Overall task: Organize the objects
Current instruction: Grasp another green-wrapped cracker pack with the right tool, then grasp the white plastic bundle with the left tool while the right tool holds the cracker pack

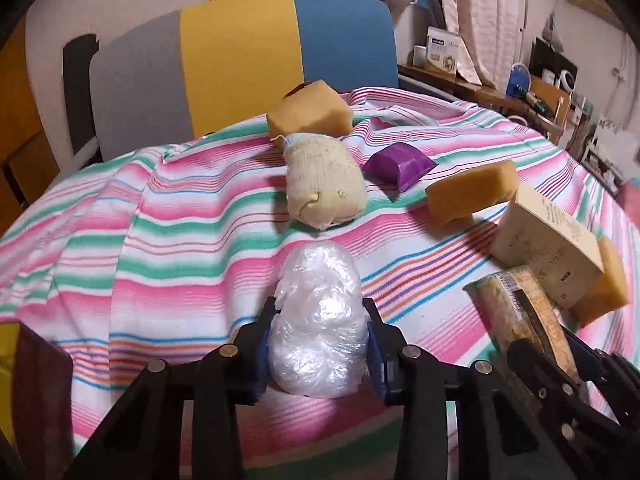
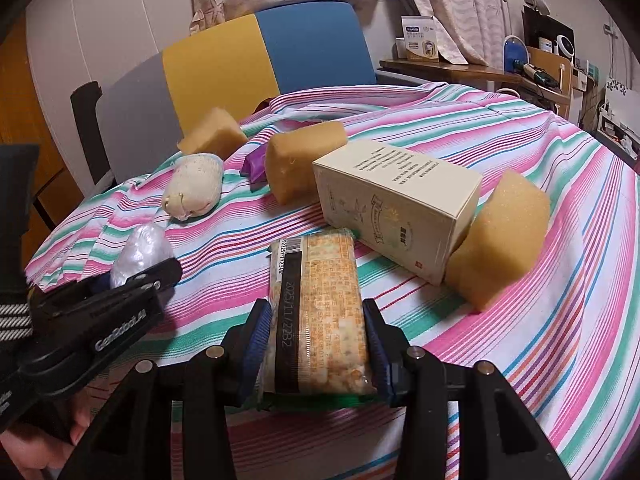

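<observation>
My left gripper point(image 1: 319, 312) is shut on a clear crumpled plastic bag bundle point(image 1: 320, 320), just above the striped cloth; it also shows in the right wrist view point(image 2: 140, 254). My right gripper point(image 2: 317, 312) is shut on a flat cracker packet point(image 2: 318, 312) with a black date strip, seen in the left wrist view point(image 1: 516, 308) too. On the cloth lie a cream sock bundle point(image 1: 322, 184), a purple packet point(image 1: 400, 166), a cream box point(image 2: 396, 204) and three tan sponges point(image 1: 310, 108) point(image 2: 302, 156) point(image 2: 500, 236).
A round table under a pink, green and white striped cloth point(image 1: 160, 240) holds everything. A chair with a grey, yellow and blue back point(image 1: 240, 60) stands behind it. A cluttered wooden shelf point(image 2: 480, 68) is at the far right.
</observation>
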Action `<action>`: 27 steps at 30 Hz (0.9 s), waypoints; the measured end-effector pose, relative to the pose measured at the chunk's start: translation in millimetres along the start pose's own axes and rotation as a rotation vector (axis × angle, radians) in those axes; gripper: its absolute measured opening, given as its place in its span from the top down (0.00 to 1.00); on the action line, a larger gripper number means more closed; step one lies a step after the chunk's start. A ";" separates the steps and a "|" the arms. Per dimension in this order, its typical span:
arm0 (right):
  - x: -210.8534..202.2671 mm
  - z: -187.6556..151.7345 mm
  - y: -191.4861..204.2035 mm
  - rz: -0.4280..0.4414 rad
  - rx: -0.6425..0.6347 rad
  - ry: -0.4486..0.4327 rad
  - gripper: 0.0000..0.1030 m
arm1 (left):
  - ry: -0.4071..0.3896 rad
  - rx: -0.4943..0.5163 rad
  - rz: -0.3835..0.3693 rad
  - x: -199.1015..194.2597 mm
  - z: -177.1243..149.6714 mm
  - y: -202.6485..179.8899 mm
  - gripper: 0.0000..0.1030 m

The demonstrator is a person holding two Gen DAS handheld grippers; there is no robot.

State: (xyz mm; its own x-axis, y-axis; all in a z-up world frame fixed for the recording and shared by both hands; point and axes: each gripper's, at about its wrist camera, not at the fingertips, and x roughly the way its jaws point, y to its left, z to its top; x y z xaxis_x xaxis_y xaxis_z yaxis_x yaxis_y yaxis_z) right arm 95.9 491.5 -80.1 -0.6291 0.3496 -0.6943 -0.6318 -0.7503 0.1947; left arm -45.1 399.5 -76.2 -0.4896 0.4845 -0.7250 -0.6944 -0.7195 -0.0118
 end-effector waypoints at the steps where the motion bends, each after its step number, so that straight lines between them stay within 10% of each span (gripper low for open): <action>1: -0.1 -0.1 -0.3 0.001 0.001 -0.001 0.55 | -0.002 -0.005 -0.003 -1.5 -1.2 -0.5 0.62; 27: -12.0 0.5 10.1 0.013 -0.053 -0.068 0.56 | -0.119 -0.126 -0.008 -77.3 -57.3 18.2 0.63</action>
State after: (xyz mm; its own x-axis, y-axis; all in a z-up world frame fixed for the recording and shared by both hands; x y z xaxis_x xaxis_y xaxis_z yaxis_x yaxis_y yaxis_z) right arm 96.8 479.9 -69.5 -0.6672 0.3758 -0.6431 -0.5999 -0.7829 0.1648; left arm 10.3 320.4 -59.8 -0.5484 0.5411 -0.6376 -0.6310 -0.7681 -0.1091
